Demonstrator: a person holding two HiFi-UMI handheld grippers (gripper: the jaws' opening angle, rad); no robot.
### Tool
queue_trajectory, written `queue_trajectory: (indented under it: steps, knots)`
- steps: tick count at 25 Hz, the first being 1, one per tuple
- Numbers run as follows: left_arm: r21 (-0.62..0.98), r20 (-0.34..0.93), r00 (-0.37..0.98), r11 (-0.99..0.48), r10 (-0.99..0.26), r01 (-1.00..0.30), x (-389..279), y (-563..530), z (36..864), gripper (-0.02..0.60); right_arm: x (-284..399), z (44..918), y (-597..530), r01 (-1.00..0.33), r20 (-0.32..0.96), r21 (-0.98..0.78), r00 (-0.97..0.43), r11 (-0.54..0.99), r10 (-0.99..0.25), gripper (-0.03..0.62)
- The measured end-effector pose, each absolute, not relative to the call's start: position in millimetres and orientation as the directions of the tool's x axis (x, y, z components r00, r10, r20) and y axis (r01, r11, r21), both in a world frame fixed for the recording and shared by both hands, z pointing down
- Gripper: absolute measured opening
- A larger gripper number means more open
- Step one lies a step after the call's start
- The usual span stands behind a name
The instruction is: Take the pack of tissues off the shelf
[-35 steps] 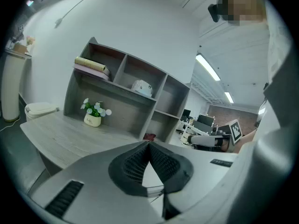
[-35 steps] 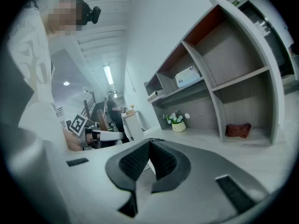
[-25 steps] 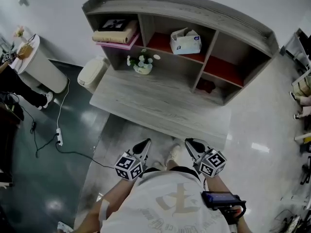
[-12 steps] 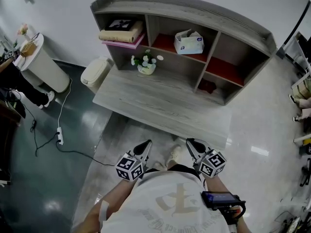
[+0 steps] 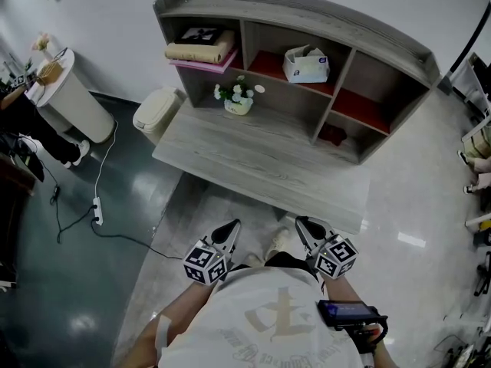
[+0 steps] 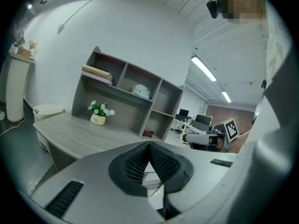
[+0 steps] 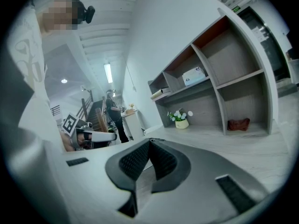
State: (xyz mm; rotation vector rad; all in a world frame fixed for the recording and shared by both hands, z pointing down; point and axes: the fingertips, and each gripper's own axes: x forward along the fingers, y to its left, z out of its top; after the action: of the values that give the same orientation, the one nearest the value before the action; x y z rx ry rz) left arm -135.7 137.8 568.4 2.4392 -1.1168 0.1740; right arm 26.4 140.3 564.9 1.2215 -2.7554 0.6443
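Tissues in a soft white pack (image 5: 306, 64), crumpled at its top, are seen resting on the red lining of the upper middle compartment of the shelf (image 5: 307, 12). The shelf is built of grey wood-grain board, with a curved top and straight dividers. It is set along the back of the desk (image 5: 253, 163), whose flat top carries the same grey grain.

In the compartment left of the pack, a beige roll (image 5: 198, 51) is laid on a thin pink board (image 5: 201, 64). Beneath that compartment, a small white pot (image 5: 238, 106) of white flowers is stood on the desk. A dark red lump (image 5: 331, 135) is tucked into the lower right compartment. A rounded beige bin (image 5: 156, 113) is placed on the glossy floor (image 5: 69, 267) by the desk's left end.

Both tongs are held close to the person's body, short of the desk and well apart from the pack. The ribbed black pads of the left tongs (image 5: 229, 227) are pressed together with nothing between them. The right tongs (image 5: 302, 225) are likewise closed and empty.
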Motion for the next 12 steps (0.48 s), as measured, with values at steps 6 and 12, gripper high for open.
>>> queue_trajectory:
  steps: [6, 12]
  knots:
    - [0.343, 0.291, 0.641, -0.548, -0.710, -0.763, -152.6, 135.0, 566.7, 0.011, 10.1, 562.4, 133.2, -0.704, 0.210, -0.345, -0.703, 0.621, -0.680, 0.005]
    - [0.349, 0.285, 0.630, -0.534, -0.722, -0.770, -158.7, 128.2, 567.9, 0.011, 2.0, 564.8, 121.1, -0.689, 0.216, -0.344, -0.719, 0.638, -0.661, 0.005]
